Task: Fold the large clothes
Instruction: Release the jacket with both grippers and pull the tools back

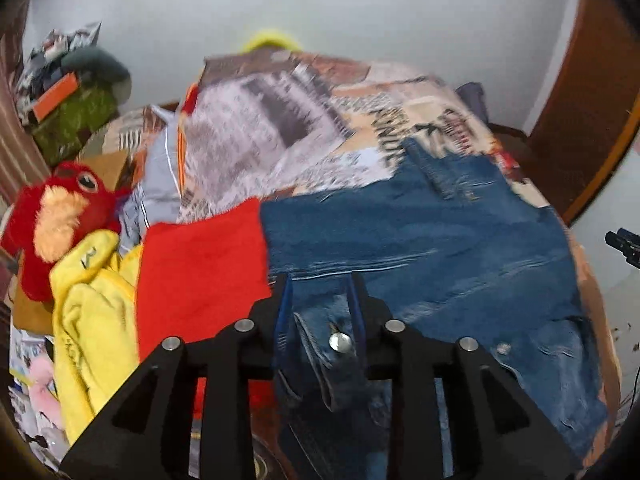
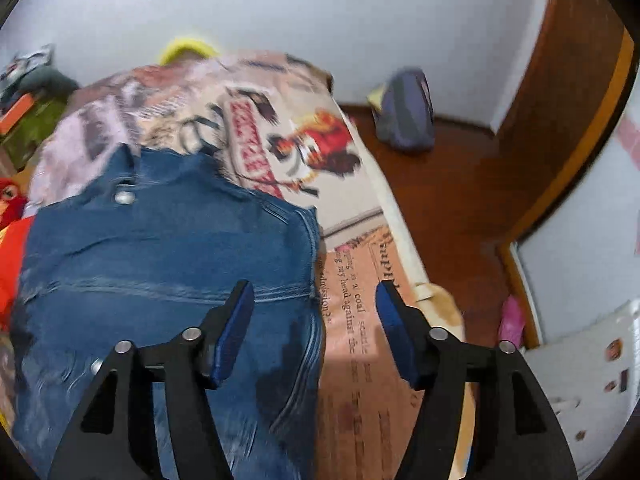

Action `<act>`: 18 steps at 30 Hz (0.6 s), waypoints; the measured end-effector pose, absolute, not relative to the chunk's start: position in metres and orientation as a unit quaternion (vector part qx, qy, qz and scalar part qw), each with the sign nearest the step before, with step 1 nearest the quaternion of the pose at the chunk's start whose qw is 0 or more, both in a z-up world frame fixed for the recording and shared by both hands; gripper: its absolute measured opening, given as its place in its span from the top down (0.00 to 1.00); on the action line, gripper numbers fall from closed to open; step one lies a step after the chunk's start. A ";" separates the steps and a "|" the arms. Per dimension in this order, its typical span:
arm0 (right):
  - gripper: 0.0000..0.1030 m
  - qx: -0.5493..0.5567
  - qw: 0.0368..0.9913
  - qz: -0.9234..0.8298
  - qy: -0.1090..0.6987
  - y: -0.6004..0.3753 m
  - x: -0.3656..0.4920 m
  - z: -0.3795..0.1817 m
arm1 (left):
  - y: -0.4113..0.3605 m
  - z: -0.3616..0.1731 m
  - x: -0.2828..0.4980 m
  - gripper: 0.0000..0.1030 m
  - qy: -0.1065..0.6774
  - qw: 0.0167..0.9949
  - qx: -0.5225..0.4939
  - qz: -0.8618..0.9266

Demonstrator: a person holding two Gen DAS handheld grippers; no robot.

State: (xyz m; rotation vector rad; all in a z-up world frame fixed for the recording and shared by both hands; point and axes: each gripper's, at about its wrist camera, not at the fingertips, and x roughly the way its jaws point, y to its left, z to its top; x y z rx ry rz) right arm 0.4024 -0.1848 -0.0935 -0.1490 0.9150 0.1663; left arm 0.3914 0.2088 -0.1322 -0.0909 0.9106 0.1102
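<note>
Black linkage arms fill the bottom of the left wrist view, and the left gripper (image 1: pixel 320 300) is seen clamped on a bunched fold of the denim garment (image 1: pixel 432 240), a metal button (image 1: pixel 340 342) showing between its blue pads. Most of the blue denim is spread over a bed cover (image 1: pixel 280 128) printed like newspaper. Just beside the denim, to the left, a red cloth (image 1: pixel 204 264) is laid, then a yellow cloth (image 1: pixel 92 320) and a red plush toy (image 1: pixel 56 216). The picture is blurred.

In the right wrist view, the right gripper (image 2: pixel 316 320) is shown with its tongs wide apart and nothing held. One pad is placed over the denim's right edge, the other over the printed cover. The garment (image 2: pixel 160 248) is seen lying flat, a second button (image 2: pixel 124 198) near its far end. A wooden floor (image 2: pixel 460 184) and a grey bag (image 2: pixel 408 112) are visible past the bed.

A fold appears to be under way, with one near edge gripped. The next move is judged to call for the free tongs to be shut on the right edge, so both sides can be carried across together.
</note>
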 end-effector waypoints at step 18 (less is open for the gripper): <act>0.20 -0.041 0.901 0.143 0.407 -0.178 0.272 -0.057 | 0.153 -0.091 0.237 0.16 0.397 0.917 -0.022 -0.014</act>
